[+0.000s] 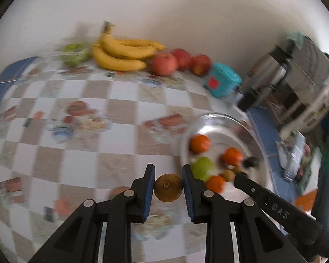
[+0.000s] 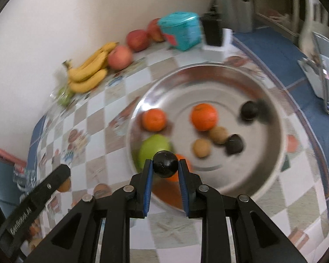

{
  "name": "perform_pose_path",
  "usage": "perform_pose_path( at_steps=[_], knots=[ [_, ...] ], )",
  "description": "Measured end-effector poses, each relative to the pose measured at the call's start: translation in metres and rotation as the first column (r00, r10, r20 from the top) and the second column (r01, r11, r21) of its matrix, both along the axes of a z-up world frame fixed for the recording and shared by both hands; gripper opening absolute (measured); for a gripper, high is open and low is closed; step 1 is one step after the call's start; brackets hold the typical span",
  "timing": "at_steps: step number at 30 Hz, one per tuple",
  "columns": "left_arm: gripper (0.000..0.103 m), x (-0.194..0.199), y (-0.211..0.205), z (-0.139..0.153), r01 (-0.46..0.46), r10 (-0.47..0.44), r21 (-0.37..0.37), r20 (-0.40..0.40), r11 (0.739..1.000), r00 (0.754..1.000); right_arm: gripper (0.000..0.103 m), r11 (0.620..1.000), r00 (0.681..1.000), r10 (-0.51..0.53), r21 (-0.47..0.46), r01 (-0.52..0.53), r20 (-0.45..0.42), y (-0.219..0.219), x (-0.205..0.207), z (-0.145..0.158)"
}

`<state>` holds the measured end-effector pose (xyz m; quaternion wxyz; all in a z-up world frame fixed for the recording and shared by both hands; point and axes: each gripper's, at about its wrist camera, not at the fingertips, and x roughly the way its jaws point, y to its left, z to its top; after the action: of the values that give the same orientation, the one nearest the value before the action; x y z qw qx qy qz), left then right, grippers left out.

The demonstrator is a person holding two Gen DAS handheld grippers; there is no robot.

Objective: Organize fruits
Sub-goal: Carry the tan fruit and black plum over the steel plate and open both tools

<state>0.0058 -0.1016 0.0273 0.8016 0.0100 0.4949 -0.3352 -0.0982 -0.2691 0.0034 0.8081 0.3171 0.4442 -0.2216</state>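
Note:
My left gripper [image 1: 168, 175] is shut on a brown kiwi [image 1: 168, 187], held above the checked tablecloth just left of the metal bowl [image 1: 219, 120]. My right gripper [image 2: 165, 164] is shut on a small black round fruit [image 2: 165, 164], held over the near left rim of the bowl [image 2: 208, 70]. The bowl holds oranges [image 2: 203, 116], a green apple [image 2: 152, 148], two brown kiwis [image 2: 218, 134] and dark fruits [image 2: 249, 110]. In the left wrist view the right gripper [image 1: 274, 208] reaches in from the right. In the right wrist view the left gripper [image 2: 33, 203] shows at the lower left.
Bananas [image 1: 120, 52], three red apples [image 1: 164, 64] and a bag of green fruit [image 1: 73, 53] lie along the back wall. A teal box [image 1: 222, 83] and a steel kettle [image 1: 267, 74] stand at the back right. A checked tablecloth [image 1: 76, 109] covers the table.

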Motion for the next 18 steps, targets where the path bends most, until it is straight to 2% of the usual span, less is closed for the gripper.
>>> perform_pose_path(
  at_steps=[4,8,18],
  knots=[
    [0.027,-0.014,-0.028,-0.008,0.082,-0.083,-0.027,-0.014,0.996,0.996,0.024,0.999,0.999,-0.036,-0.003,0.036,-0.002,-0.014,-0.010,0.001],
    [0.027,-0.024,-0.047,-0.015,0.135,-0.135,-0.016,0.002,0.991,0.991,0.024,0.998,0.998,-0.056,0.004,0.056,-0.010,-0.024,-0.016,-0.001],
    [0.027,-0.023,-0.063,-0.040,0.158,-0.157,0.042,-0.015,0.987,0.987,0.024,0.997,0.997,-0.045,0.062,0.049,-0.068,-0.028,-0.014,-0.022]
  ],
)
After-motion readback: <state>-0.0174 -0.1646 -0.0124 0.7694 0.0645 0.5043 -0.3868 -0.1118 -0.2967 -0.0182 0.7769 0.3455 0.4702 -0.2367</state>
